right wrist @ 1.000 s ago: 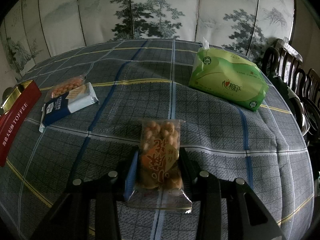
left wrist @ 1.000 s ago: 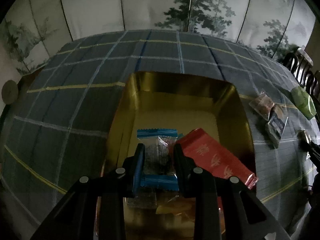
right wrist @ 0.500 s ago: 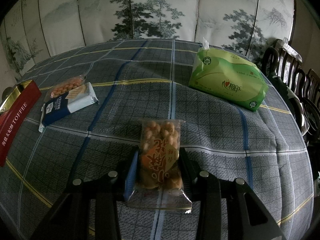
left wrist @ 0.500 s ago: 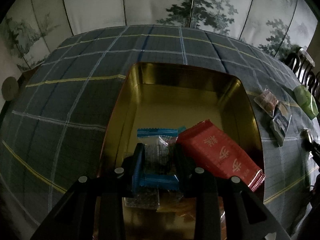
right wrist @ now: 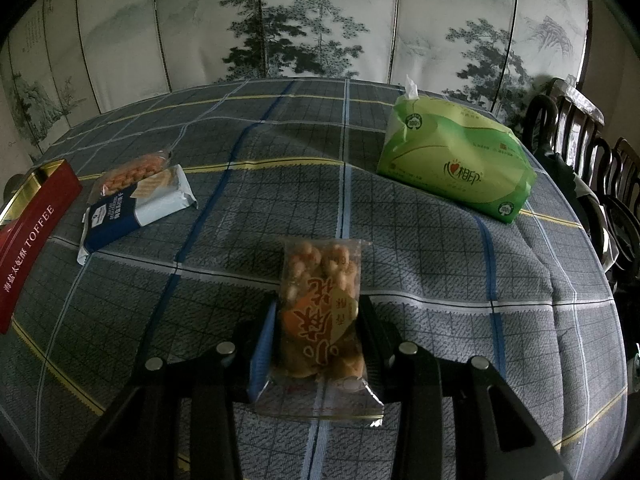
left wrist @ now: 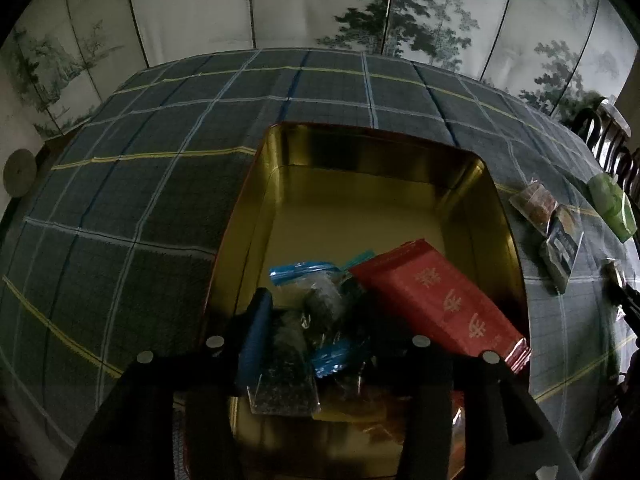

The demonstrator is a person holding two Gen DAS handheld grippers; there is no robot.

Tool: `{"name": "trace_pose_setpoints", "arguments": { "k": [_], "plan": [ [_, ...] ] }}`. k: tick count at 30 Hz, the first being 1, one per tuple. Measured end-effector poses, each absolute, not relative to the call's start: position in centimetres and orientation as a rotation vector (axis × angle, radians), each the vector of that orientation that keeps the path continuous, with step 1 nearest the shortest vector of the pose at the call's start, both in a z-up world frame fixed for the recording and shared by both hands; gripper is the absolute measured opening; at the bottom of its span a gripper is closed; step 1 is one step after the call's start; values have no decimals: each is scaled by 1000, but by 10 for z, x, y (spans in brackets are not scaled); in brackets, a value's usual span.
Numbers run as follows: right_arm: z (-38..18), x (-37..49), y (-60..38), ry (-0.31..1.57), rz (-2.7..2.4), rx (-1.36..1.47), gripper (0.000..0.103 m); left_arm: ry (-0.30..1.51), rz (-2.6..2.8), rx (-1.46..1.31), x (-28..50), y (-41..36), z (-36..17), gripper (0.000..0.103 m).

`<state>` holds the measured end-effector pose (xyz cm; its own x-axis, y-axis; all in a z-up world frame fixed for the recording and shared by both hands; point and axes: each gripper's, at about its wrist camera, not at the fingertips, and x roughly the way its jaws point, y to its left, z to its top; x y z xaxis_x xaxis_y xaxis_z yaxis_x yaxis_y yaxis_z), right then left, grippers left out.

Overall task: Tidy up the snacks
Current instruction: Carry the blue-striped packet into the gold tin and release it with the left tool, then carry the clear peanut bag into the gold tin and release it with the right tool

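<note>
Snacks (left wrist: 304,360) in tin (left wrist: 496,216), dim behind left gripper (left wrist: 316,332)

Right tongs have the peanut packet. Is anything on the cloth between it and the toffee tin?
Yes. The blue-and-white biscuit pack and a clear snack packet lie on the tablecloth between the peanut packet and the toffee tin. The right tongs could probably pass above them.

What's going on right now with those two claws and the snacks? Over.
Left gripper opening, blue-edged packet dropping into gold tin. Right gripper shut on peanut packet. Nothing in the way.
</note>
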<state>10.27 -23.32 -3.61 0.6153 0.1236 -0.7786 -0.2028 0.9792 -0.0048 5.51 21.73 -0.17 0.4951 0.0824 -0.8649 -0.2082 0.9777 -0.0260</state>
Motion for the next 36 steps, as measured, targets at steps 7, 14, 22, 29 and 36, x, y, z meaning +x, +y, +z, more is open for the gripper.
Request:
{"name": "trace_pose_setpoints", "arguments": {
  "k": [7,14,22,29,36],
  "plan": [
    [-36,103,-233,889,188,-96,40,1041,176,-143,54,217,-2,50],
    [-36,103,-233,889,188,-96,40,1026,170,-154,50,217,4,58],
    [-36,103,-232,889,188,-97,40,982,154,-184,37,217,22,64],
    [-36,103,-232,889,184,-93,39,924,129,-163,16,207,44,73],
    [-36,105,-234,901,162,-90,38,888,165,-132,-4,205,52,81]
  ]
}}
